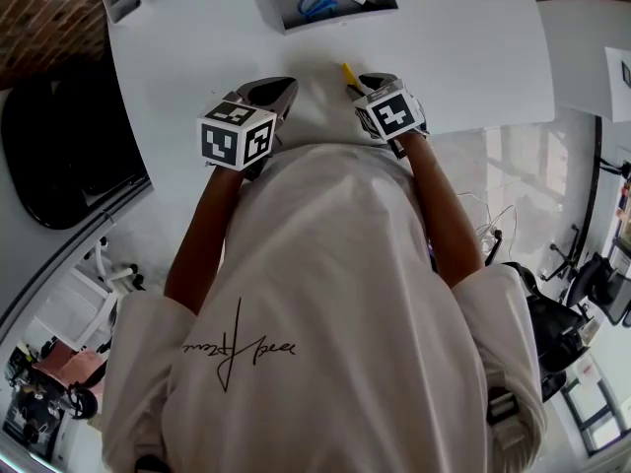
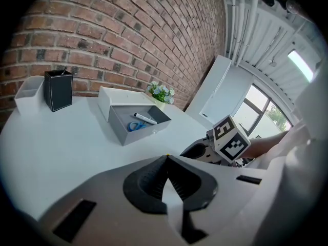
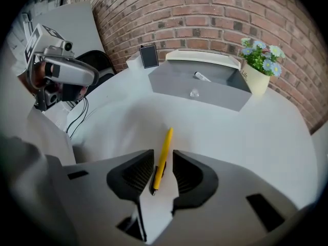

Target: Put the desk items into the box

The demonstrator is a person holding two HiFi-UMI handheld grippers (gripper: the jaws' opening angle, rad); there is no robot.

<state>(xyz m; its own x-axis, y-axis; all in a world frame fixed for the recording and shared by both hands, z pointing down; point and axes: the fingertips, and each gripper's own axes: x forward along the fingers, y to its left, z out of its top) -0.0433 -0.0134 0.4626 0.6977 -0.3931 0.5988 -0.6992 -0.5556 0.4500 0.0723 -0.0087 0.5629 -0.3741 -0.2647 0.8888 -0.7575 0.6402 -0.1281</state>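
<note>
Tipping is risked: the yellow pen (image 3: 165, 146) is straddled at its near end by the right gripper's (image 3: 162, 160) parted jaws; the left gripper (image 2: 167, 164) is closed, empty.

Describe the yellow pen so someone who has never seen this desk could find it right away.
On the white table, look near the front edge, short of the open grey box. The slim yellow pen lies flat between the right gripper's open jaws, the only bright yellow item there.
</note>
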